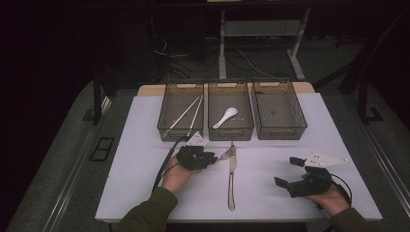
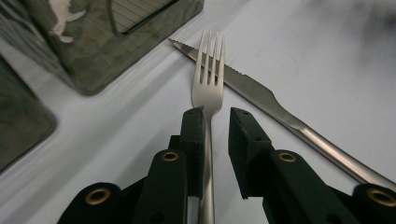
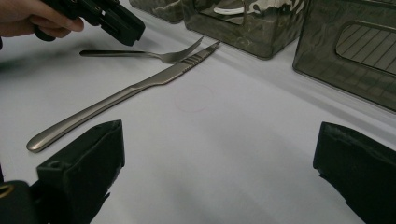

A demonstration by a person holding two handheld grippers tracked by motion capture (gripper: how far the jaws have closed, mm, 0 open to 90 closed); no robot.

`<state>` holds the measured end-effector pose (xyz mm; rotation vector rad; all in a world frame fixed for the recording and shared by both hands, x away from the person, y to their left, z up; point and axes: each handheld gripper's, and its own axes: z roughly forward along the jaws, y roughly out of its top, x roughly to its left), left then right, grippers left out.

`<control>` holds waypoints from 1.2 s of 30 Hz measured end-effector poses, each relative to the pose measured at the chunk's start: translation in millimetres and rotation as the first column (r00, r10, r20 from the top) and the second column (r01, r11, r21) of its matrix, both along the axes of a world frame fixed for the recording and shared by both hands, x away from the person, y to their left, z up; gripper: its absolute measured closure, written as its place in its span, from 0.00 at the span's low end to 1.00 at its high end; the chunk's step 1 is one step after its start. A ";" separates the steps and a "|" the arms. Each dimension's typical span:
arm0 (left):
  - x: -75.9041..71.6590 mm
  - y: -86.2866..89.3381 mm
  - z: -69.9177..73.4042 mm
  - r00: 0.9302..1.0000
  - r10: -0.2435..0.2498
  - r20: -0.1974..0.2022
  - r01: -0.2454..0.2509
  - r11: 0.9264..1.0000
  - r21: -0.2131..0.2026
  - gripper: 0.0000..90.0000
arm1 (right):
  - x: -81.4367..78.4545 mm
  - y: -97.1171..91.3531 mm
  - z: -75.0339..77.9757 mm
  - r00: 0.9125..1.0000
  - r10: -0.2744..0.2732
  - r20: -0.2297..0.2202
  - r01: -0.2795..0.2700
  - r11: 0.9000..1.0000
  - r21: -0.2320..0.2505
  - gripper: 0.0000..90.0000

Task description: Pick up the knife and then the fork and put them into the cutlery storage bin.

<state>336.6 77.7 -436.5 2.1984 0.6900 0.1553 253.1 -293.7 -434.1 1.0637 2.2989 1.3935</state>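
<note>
A steel fork (image 2: 208, 88) lies on the white table, its tines resting across the blade of a steel knife (image 2: 280, 114). My left gripper (image 2: 216, 116) is open and straddles the fork's handle; the left jaw touches it and the right jaw stands clear. In the high view the left gripper (image 1: 212, 157) is left of the fork (image 1: 225, 154), and the knife (image 1: 232, 179) lies lengthwise at the table's middle. My right gripper (image 1: 287, 171) is held wide open at the front right, with nothing between its jaws. From the right gripper (image 3: 219, 140) I see the knife (image 3: 121, 95) and fork (image 3: 154, 54).
Three dark see-through bins stand in a row at the back. The left bin (image 1: 167, 131) holds white chopsticks (image 1: 186, 115), the middle bin (image 1: 230, 133) holds a white spoon (image 1: 226, 117), and the right bin (image 1: 281, 132) looks bare. Bare white tabletop (image 1: 145, 193) surrounds the cutlery.
</note>
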 end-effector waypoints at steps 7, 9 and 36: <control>0.8 -2.3 -6.9 1.000 0.008 0.001 -0.008 1.000 0.017 0.85 | -0.3 0.3 0.1 1.000 0.001 -0.002 -0.001 1.000 0.000 0.02; 0.6 -3.4 -8.2 1.000 0.001 0.010 -0.002 1.000 0.029 0.86 | -0.3 0.2 0.1 1.000 0.001 -0.002 -0.001 1.000 0.000 0.02; -11.0 -7.7 5.2 0.994 -0.078 0.079 0.075 0.996 0.042 0.94 | -0.4 -0.8 1.4 1.000 -0.003 0.000 0.003 1.000 0.020 0.02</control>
